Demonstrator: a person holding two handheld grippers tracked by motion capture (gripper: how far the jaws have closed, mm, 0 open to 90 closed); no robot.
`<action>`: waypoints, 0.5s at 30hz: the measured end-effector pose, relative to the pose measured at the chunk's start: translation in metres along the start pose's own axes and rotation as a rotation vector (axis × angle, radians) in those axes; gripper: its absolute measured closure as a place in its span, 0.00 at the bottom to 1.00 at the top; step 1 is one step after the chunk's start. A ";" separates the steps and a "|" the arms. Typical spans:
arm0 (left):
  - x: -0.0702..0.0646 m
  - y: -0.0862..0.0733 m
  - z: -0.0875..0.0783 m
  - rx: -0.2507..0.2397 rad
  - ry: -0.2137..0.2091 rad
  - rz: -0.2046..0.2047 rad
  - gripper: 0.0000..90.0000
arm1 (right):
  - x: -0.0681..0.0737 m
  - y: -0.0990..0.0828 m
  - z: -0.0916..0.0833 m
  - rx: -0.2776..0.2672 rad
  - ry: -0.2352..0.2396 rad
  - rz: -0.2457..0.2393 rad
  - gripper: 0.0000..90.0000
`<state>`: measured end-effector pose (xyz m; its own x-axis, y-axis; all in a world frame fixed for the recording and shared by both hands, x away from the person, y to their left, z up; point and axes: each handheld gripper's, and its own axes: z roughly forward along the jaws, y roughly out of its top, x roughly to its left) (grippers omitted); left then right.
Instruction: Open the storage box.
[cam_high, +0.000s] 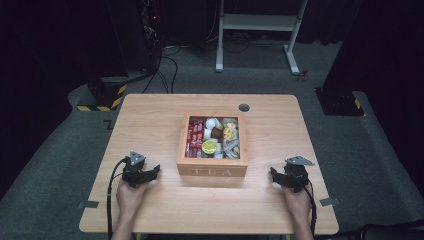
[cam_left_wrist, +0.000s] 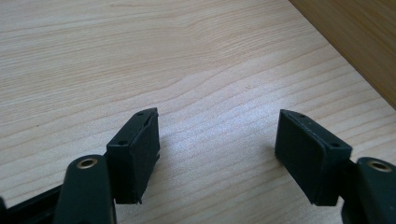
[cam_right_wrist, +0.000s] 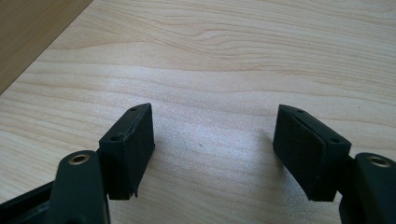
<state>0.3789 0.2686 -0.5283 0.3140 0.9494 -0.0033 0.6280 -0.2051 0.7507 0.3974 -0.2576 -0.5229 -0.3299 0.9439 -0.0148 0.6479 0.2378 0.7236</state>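
- On the near half of the table (cam_high: 150, 110), flanking the tea box (cam_high: 212, 171): left gripper (cam_high: 156, 170) resting just left of the box, right gripper (cam_high: 272, 172) just right of it, both apart from its walls.
- Jaws spread wide on both, with nothing between them but bare wood, as seen in the left gripper view (cam_left_wrist: 217, 140) and the right gripper view (cam_right_wrist: 212, 135).
- Lidless, it seems, and packed with sachets and small pods (cam_high: 210, 146); too small to sort one from another.
- Likely trouble if reaching in: jaw tips catching the box rim and shoving the whole box across the smooth tabletop, since nothing pins it.
- Risk of pinching two neighbours at once, given how tightly the contents sit; could drag a second packet out and spill it.
- Thin, slick sachets liable to slip from flat pads if nipped at a corner.
- If lifting the box itself: uneven squeeze from the two sides could tilt it and tip the contents toward the low end.
- Trailing cables (cam_high: 111, 185) could snag the table's near edge on a long reach.
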 end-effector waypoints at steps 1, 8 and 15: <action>0.000 0.000 0.000 0.000 0.000 0.000 0.35 | 0.000 0.000 0.000 0.000 0.000 0.000 0.32; 0.000 0.000 0.000 -0.001 0.002 0.000 0.35 | 0.000 0.000 0.000 0.000 0.001 -0.001 0.32; -0.001 0.001 0.002 0.006 -0.008 0.014 0.30 | 0.001 0.000 0.000 -0.001 0.001 -0.001 0.32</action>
<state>0.3808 0.2675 -0.5284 0.3288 0.9444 0.0021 0.6277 -0.2202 0.7467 0.3968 -0.2572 -0.5230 -0.3313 0.9434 -0.0150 0.6470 0.2387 0.7241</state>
